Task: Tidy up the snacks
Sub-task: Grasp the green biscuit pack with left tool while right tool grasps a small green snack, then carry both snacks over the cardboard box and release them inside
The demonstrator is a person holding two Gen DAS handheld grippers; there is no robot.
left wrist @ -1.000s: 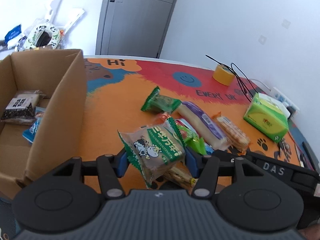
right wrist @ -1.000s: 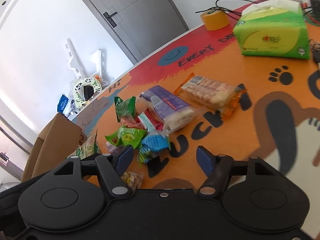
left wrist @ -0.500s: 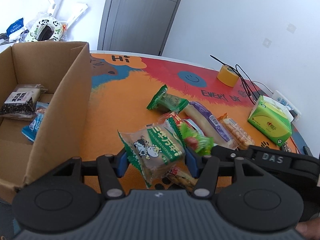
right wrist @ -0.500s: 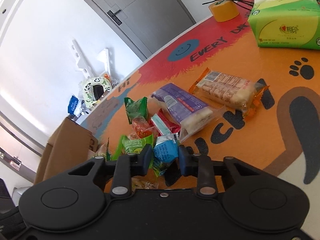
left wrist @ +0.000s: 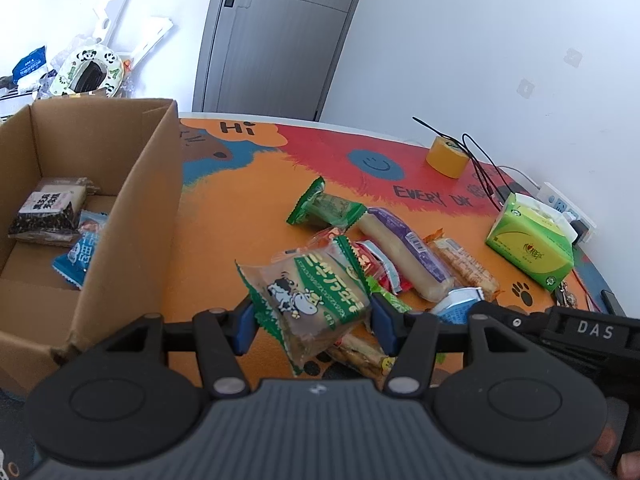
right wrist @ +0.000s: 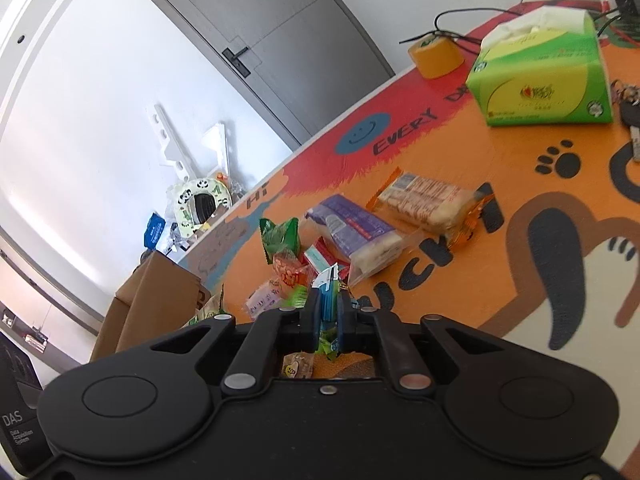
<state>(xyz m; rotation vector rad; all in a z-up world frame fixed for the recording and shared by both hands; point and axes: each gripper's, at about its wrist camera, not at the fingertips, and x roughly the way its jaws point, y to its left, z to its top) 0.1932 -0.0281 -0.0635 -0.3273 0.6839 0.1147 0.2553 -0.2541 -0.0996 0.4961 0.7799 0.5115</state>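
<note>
My left gripper (left wrist: 312,316) is shut on a green-and-clear cow-print snack pack (left wrist: 308,296), held above the table right of the cardboard box (left wrist: 132,216). The box holds a dark snack pack (left wrist: 48,212) and a blue packet (left wrist: 82,250). My right gripper (right wrist: 328,312) is shut on a small blue-and-white packet (right wrist: 327,294), which also shows in the left wrist view (left wrist: 458,300). Loose snacks lie on the table: a green pack (left wrist: 328,208), a purple-wrapped roll (left wrist: 404,252), an orange-wrapped cracker pack (right wrist: 428,204) and small red packets (right wrist: 320,258).
A green tissue box (right wrist: 544,76), a yellow tape roll (right wrist: 434,56), black cables and keys (right wrist: 630,112) sit at the table's far right. A power strip (left wrist: 564,208) lies at the edge. The box stands at the table's left. A grey door is behind.
My right gripper closed on the blue-and-white packet and lifted it slightly from the pile. My left gripper, still holding the cow-print pack, rose and drew back a little.
</note>
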